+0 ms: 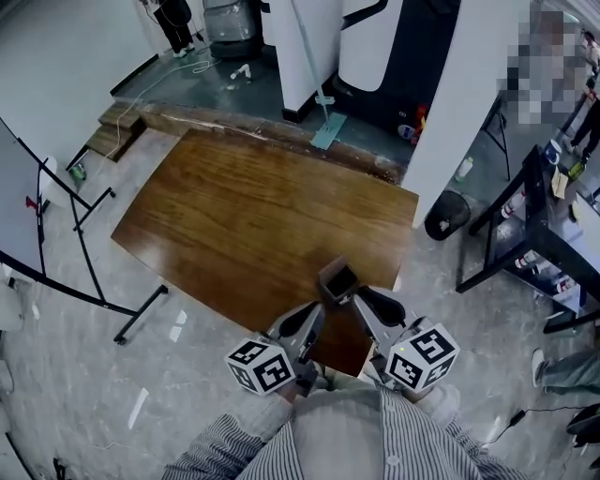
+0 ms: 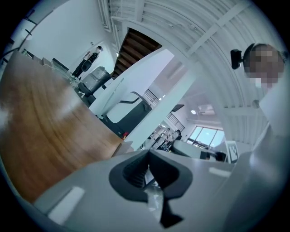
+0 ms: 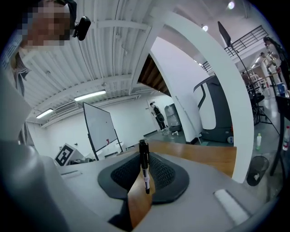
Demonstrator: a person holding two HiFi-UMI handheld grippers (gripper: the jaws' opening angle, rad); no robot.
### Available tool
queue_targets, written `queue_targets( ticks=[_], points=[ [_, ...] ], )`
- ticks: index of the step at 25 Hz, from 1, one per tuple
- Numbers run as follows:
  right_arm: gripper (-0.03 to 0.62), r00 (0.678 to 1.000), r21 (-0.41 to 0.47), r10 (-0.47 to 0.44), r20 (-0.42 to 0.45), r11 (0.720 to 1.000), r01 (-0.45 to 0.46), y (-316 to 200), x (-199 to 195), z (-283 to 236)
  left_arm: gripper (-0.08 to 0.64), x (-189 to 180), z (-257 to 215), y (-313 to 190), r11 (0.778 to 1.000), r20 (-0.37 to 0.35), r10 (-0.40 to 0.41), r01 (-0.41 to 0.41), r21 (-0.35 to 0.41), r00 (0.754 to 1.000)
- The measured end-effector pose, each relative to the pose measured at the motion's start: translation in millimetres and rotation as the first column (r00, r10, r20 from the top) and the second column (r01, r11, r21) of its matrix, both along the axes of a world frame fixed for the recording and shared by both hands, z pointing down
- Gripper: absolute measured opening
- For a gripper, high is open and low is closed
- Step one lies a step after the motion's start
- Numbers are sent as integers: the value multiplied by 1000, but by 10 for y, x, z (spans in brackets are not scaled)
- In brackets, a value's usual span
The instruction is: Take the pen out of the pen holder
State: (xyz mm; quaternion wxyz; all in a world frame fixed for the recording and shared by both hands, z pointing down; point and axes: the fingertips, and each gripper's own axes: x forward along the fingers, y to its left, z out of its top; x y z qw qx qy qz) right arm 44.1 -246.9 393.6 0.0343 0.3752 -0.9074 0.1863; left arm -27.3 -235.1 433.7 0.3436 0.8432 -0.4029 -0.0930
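Observation:
A dark, square pen holder [image 1: 337, 280] stands on the brown wooden table [image 1: 253, 225] near its front edge, just beyond both grippers' tips. In the right gripper view a black pen [image 3: 144, 166] with a white label stands upright between the dark pads, and my right gripper [image 3: 144, 159] is shut on it. This gripper [image 1: 360, 301] reaches toward the holder from the right. My left gripper [image 1: 316, 313] lies beside it on the left. Its pads [image 2: 136, 171] meet at the tip and I see nothing held between them. The pen cannot be made out in the head view.
A whiteboard on a wheeled stand [image 1: 33, 211] is left of the table. A black bin [image 1: 448, 216] and a black frame table with bottles [image 1: 548, 234] are to the right. White pillars [image 1: 459, 103] rise behind the table. A person stands far back [image 1: 175, 23].

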Motion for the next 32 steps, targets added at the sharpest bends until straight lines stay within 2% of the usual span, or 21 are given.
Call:
queue_targets(
  ticks=[5, 15, 23, 32],
  points=[
    [60, 999, -36, -37, 16, 999, 37, 43, -36, 58, 8, 39, -11, -28, 1000, 4, 10, -10, 2, 1000],
    [60, 1000, -87, -18, -21, 996, 16, 53, 32, 192, 8, 140, 50, 13, 999, -16, 47, -47, -22, 999],
    [60, 998, -114, -45, -44, 993, 40, 86, -36, 286, 8, 187, 89, 51, 997, 30, 83, -82, -13, 996],
    [60, 997, -130, -47, -69, 991, 38, 120, -1, 360, 8, 223, 132, 81, 996, 42, 90, -89, -24, 995]
  ],
)
